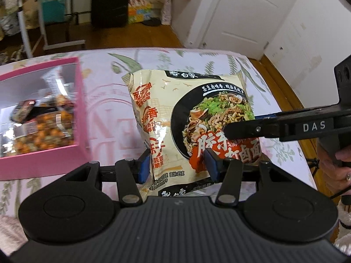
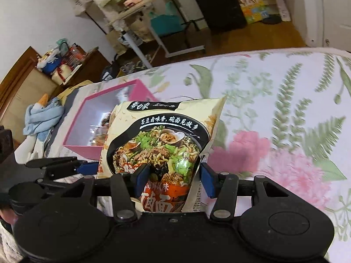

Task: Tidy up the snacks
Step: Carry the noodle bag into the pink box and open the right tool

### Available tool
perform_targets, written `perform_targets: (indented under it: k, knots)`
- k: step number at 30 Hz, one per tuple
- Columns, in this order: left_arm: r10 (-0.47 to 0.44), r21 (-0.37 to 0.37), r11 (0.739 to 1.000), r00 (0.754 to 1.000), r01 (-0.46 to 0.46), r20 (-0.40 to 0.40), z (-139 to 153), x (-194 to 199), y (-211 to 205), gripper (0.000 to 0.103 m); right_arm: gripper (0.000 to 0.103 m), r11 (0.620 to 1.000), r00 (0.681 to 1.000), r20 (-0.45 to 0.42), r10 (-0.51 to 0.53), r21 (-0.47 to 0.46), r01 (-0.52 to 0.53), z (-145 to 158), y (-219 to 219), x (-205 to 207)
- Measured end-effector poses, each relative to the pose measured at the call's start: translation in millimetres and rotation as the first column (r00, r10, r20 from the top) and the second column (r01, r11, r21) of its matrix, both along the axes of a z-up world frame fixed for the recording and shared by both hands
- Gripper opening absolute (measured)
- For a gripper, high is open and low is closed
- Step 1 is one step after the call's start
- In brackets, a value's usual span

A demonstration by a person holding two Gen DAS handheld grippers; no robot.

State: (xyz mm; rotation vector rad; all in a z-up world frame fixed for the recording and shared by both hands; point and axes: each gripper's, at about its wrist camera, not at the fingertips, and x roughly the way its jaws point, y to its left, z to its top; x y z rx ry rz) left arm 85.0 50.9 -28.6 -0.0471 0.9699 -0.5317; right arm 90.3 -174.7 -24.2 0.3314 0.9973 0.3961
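Note:
A cream noodle packet with a black bowl picture is held above the floral bedspread by both grippers. My left gripper is shut on the packet's near edge, blue pads pressing either side. My right gripper is shut on the packet at its lower part; in the left wrist view it reaches in from the right. A pink box with a clear window holds several snack packs and lies to the left; it also shows in the right wrist view behind the packet.
The bed has a floral cover. Beyond its far edge are wooden floor, a black suitcase, a white folding table and a white door. A blue plush toy lies at the left.

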Motion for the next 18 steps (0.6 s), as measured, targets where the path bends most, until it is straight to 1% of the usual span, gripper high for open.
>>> perform_targets:
  k: [5, 11, 15, 18]
  knots:
    - [0.096, -0.006, 0.995, 0.995, -0.096, 0.033, 7, 0, 53, 0.05, 0.053, 0.996, 0.996, 0.017, 0.085, 0.036, -0.086, 5, 45, 25]
    - [0.229, -0.047, 0.972, 0.973, -0.228, 0.015, 8, 13, 127, 0.05, 0.05, 0.975, 0.978, 0.021, 0.207, 0.081, -0.208, 6, 105, 69]
    - [0.293, -0.029, 0.956, 0.955, -0.293, 0.03, 9, 27, 160, 0.05, 0.049, 0.962, 0.966, 0.018, 0.258, 0.087, -0.259, 8, 145, 95]
    - [0.333, -0.013, 0.943, 0.942, -0.333, 0.038, 8, 40, 183, 0.05, 0.05, 0.958, 0.962, -0.002, 0.272, 0.098, -0.271, 6, 173, 117]
